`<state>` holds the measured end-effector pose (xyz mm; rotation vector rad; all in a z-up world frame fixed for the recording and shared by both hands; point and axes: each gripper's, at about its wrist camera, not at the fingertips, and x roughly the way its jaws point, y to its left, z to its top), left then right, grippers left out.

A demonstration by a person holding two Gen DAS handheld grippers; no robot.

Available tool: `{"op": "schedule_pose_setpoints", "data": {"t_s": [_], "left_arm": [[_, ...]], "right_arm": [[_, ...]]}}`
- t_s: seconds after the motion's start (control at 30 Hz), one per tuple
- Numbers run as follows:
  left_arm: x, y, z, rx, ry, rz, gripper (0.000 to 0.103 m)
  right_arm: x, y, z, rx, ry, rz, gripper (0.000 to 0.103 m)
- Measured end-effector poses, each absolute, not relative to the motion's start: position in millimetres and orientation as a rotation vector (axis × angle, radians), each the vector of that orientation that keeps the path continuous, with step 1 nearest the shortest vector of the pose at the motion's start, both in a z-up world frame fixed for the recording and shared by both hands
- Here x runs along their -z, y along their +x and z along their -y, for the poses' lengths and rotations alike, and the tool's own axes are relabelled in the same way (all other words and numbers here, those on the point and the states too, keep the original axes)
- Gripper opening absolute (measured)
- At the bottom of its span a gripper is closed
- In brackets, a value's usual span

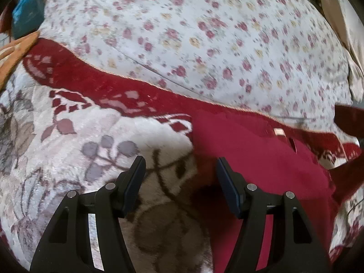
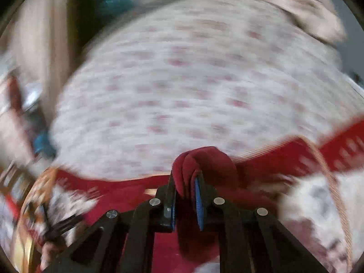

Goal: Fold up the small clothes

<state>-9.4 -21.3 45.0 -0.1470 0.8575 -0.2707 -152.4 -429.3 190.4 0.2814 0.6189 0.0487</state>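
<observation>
A dark red garment (image 1: 257, 159) lies on a patterned blanket, right of centre in the left wrist view, with a small label near its far edge. My left gripper (image 1: 180, 170) is open and empty, hovering over the garment's left edge. In the right wrist view, which is motion-blurred, my right gripper (image 2: 185, 182) is shut on a bunched fold of the same red garment (image 2: 204, 161), lifted above the blanket.
The white and red flower-patterned blanket (image 1: 68, 136) covers the near bed. A floral sheet (image 1: 204, 34) lies beyond it. An orange cushion (image 1: 13, 52) sits far left. Beige fabric (image 2: 307, 6) lies at the far right.
</observation>
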Motion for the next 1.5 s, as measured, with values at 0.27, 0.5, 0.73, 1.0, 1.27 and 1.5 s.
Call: {"op": "schedule_pose_setpoints", "data": {"t_s": [0.27,0.5,0.73,1.0,1.27,1.5], "left_arm": [[-50.2,-4.8,0.7,0.265,-0.263,-0.860,0.064],[-50.7,-4.7,5.1,0.278,-0.251,-0.860,0.064],[-48.4,-5.9,17.5,0.290,-0.178,-0.856,0.064],[-54.1,-4.1,8.2,0.290,-0.209,-0.846,0.064],[-58.4,-3.1,-2.6,0.262,-0.261,-0.825,0.064],[-54.0,0.5,-1.2,0.248,-0.243,-0.841,0.064]], "right_arm": [[-90.9,-119.1,319.3,-0.248,0.101,-0.989,0.044],[-95.0,-98.6,329.7,-0.209,0.188,-0.938,0.046],[-67.0,-35.5,251.4,-0.295,0.092,-1.001,0.046],[-8.6,1.7,236.9,-0.247,0.016,-1.109,0.018],[-66.1,9.6,225.4,-0.323,0.137,-0.925,0.009],[-6.6,27.0,184.4,-0.414,0.213,-1.120,0.011]]}}
